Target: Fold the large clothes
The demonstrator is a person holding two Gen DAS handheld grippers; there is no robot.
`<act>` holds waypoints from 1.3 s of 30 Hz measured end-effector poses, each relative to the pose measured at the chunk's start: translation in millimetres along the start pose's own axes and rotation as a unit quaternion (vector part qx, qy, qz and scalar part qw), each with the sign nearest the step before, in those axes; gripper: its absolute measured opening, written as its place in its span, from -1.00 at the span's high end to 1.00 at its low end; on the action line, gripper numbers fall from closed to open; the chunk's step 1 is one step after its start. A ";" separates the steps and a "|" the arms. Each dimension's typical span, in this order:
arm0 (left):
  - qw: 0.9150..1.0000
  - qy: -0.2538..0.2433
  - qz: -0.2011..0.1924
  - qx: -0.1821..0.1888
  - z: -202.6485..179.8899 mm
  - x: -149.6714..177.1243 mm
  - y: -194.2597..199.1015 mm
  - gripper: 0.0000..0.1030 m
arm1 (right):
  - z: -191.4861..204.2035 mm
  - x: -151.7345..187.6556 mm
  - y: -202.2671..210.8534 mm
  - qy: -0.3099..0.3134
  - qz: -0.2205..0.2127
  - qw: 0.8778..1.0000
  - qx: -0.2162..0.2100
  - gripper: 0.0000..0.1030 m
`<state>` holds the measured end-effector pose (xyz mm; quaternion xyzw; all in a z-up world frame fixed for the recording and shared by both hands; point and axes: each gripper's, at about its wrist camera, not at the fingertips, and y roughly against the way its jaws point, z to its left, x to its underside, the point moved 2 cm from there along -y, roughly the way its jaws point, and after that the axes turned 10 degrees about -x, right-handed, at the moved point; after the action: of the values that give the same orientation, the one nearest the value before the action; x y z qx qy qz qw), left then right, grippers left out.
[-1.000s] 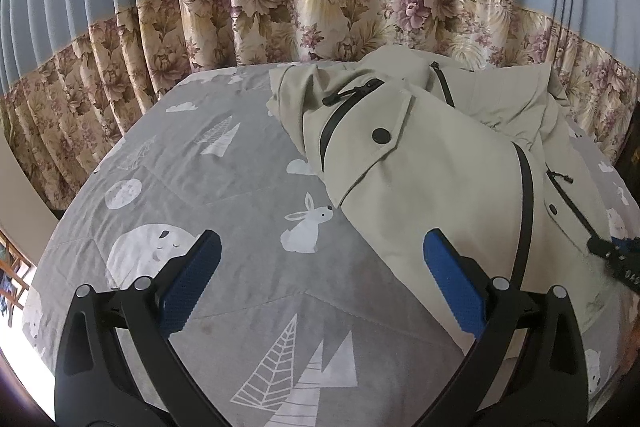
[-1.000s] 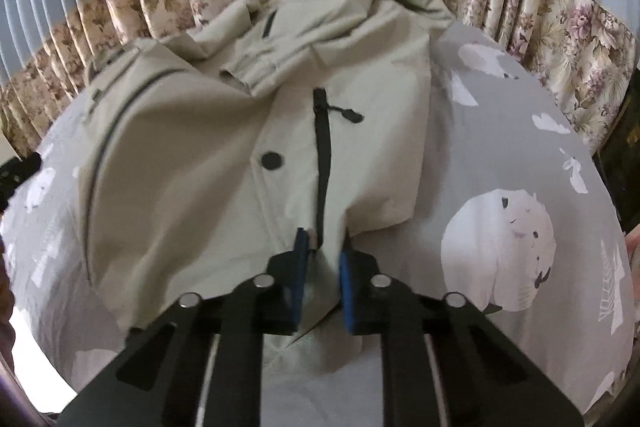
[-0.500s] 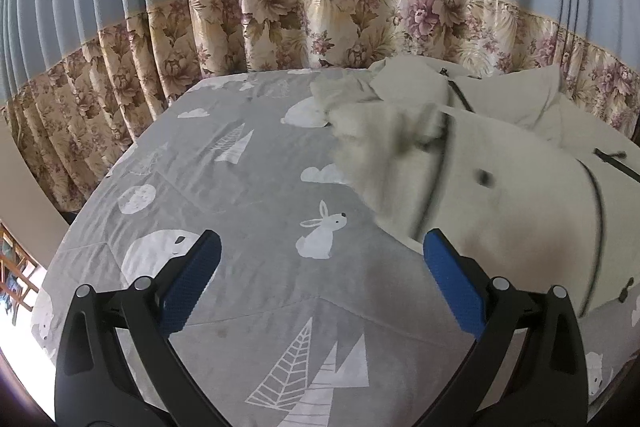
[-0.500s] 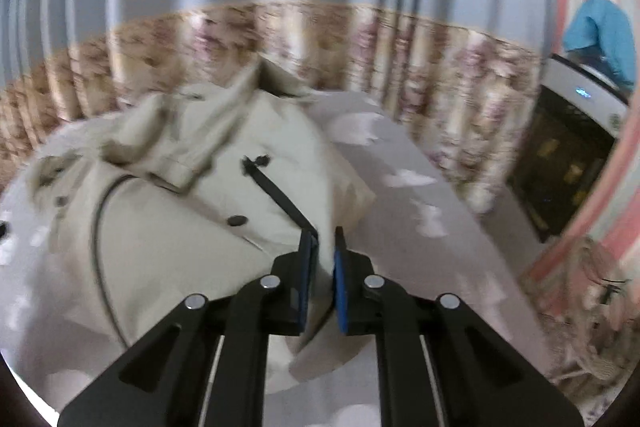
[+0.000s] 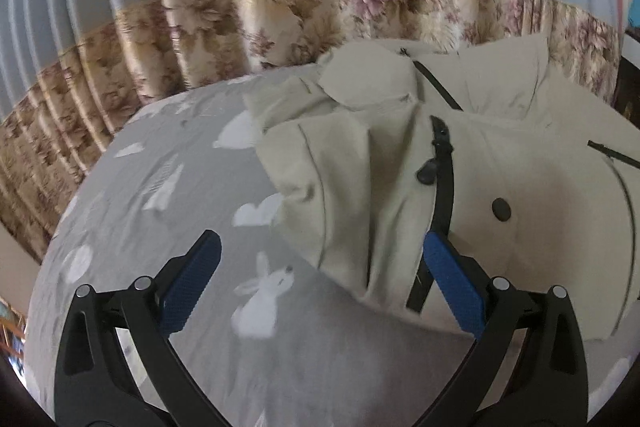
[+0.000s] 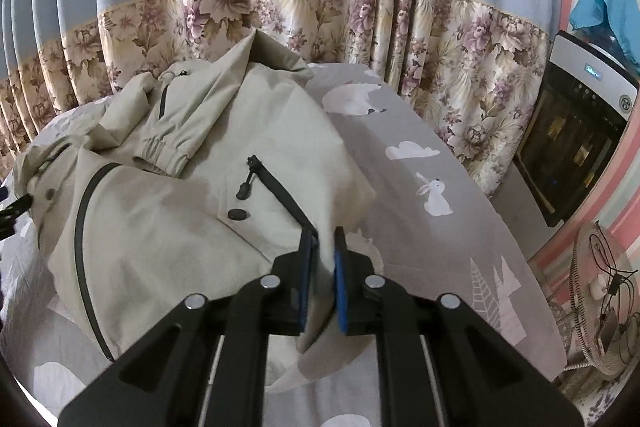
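Observation:
A beige jacket [image 5: 500,163] with black zippers and snap buttons lies crumpled on the grey patterned bed sheet [image 5: 168,187]. My left gripper [image 5: 320,259] is open just above the sheet, its right pad over the jacket's near hem by the black zipper, nothing between its fingers. In the right wrist view the same jacket [image 6: 168,211] spreads left, one elastic-cuffed sleeve [image 6: 160,151] folded over its chest. My right gripper [image 6: 323,263] is shut on the jacket's hem beside the front zipper, and lifted fabric hangs between the blue pads.
Blue curtains with a floral lower band [image 6: 320,15] run behind the bed. To the right of the bed stand a dark appliance [image 6: 576,131] with a blue cloth [image 6: 604,7] on top and a floor fan with cables [image 6: 604,291]. The bed sheet [image 6: 424,187] extends right of the jacket.
The right gripper has dragged the jacket's hem rightward and up while staying shut. The left gripper has swung right toward the jacket, so its right pad now sits over the hem.

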<state>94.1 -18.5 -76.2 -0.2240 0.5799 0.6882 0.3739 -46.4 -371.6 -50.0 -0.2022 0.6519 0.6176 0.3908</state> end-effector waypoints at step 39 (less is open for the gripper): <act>0.999 0.010 0.048 0.001 55.4 71.5 89.8 -0.81 | -30.1 38.6 -4.7 -0.030 0.054 0.997 -0.047 0.11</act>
<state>-12.8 48.9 -60.0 -0.2025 0.5944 0.7024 0.3351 -74.3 -392.8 -84.4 -0.1660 0.6204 0.6735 0.3660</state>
